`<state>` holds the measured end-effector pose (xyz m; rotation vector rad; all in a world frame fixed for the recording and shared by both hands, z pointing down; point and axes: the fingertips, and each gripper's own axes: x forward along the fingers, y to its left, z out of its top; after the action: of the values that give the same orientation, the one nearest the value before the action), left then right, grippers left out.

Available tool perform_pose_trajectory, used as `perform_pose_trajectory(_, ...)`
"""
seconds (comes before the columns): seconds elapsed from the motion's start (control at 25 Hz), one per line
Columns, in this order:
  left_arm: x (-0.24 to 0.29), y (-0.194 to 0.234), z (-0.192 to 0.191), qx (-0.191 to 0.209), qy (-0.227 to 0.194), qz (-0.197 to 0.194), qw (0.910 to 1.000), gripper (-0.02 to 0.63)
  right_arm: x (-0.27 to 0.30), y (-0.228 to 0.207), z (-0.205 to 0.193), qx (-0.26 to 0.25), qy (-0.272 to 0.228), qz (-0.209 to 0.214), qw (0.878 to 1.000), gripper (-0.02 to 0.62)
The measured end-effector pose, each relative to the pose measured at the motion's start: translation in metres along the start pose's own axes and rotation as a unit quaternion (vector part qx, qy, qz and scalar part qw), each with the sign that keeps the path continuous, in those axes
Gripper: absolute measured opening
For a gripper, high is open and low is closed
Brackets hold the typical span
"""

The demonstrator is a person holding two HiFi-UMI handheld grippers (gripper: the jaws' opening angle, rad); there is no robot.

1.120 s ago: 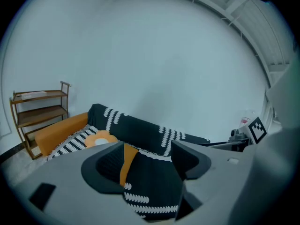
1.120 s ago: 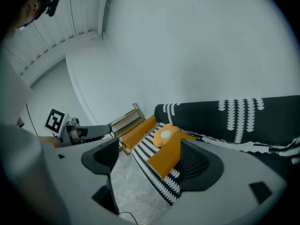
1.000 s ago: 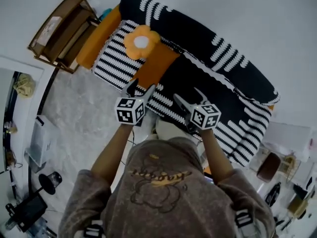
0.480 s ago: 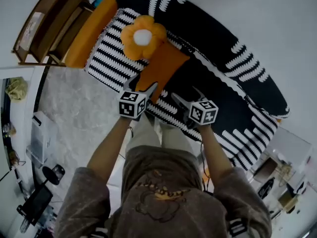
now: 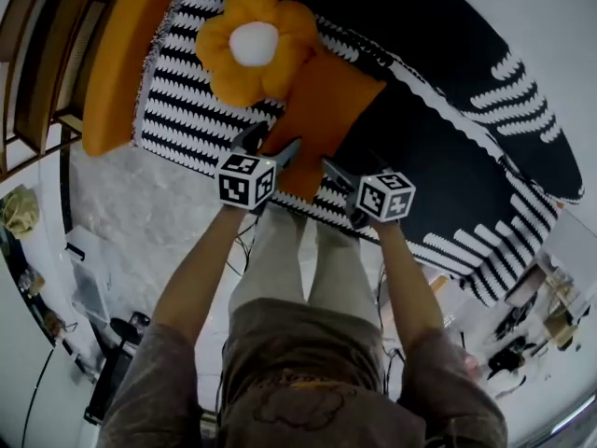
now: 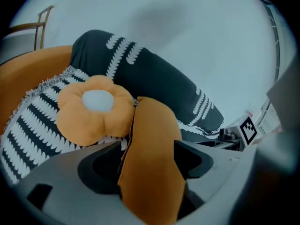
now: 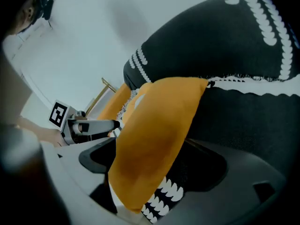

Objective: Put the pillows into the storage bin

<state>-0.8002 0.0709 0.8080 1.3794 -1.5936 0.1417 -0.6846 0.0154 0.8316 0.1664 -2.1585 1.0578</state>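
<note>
An orange flower pillow [image 5: 254,47] with a white centre lies on the black-and-white sofa [image 5: 448,147]. A plain orange pillow [image 5: 331,110] leans beside it, touching it. My left gripper [image 5: 270,145] is at that pillow's near left corner and my right gripper [image 5: 340,171] at its near right corner. In the left gripper view the orange pillow [image 6: 152,158] stands between the wide jaws of the left gripper [image 6: 147,156], with the flower pillow [image 6: 96,109] behind. The right gripper [image 7: 154,168] has jaws opening around the pillow [image 7: 159,130], with a gap on one side.
An orange bolster [image 5: 117,63] lies along the sofa's left end, and a wooden shelf [image 5: 37,63] stands beyond it. Grey marbled floor [image 5: 159,203] runs in front of the sofa. Cluttered items sit at the lower left [image 5: 112,381] and lower right [image 5: 532,315].
The person has stepped closer to the sofa. Both grippers have moved forward onto the near edge of the plain orange pillow, which now stands between their jaws.
</note>
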Motion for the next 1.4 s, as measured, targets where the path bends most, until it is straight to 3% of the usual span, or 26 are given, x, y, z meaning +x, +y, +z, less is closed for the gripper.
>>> perform_pose_trajectory(0.16, 0.035, 0.017, -0.017, 0.004, 0.024, -0.033, 0.9992, 0.342, 0.034, -0.016, -0.020, 0.026, 0.001, 0.009, 1.000, 0.453)
perform_pose_trajectory(0.36, 0.047, 0.017, -0.020, -0.019, 0.045, -0.095, 0.9943, 0.325, 0.044, -0.015, -0.020, 0.046, 0.003, 0.054, 0.997, 0.413)
perform_pose_trajectory(0.52, 0.032, -0.007, -0.021, 0.006, 0.069, -0.121, 0.9903, 0.207, 0.028, -0.001, -0.023, 0.037, 0.025, 0.065, 0.997, 0.346)
perform_pose_trajectory(0.72, 0.007, -0.045, 0.023, 0.052, 0.072, -0.149, 0.9849, 0.183, -0.011, 0.021, 0.010, 0.038, -0.019, 0.051, 0.998, 0.328)
perform_pose_trajectory(0.96, -0.036, -0.146, 0.086, 0.113, 0.056, -0.188, 0.9741, 0.181, -0.119, 0.049, 0.059, 0.046, -0.102, 0.019, 0.994, 0.328)
perform_pose_trajectory(1.16, -0.068, -0.258, 0.099, 0.156, 0.065, -0.231, 0.9582, 0.179, -0.236, 0.059, 0.064, 0.048, -0.167, -0.028, 0.984, 0.327)
perform_pose_trajectory(1.28, -0.079, -0.331, 0.092, 0.187, 0.074, -0.259, 0.9446, 0.179, -0.308, 0.056, 0.052, 0.060, -0.212, -0.057, 0.974, 0.325)
perform_pose_trajectory(1.4, -0.091, -0.408, 0.070, 0.226, 0.088, -0.299, 0.9231, 0.178, -0.384, 0.053, 0.022, 0.086, -0.266, -0.099, 0.955, 0.324)
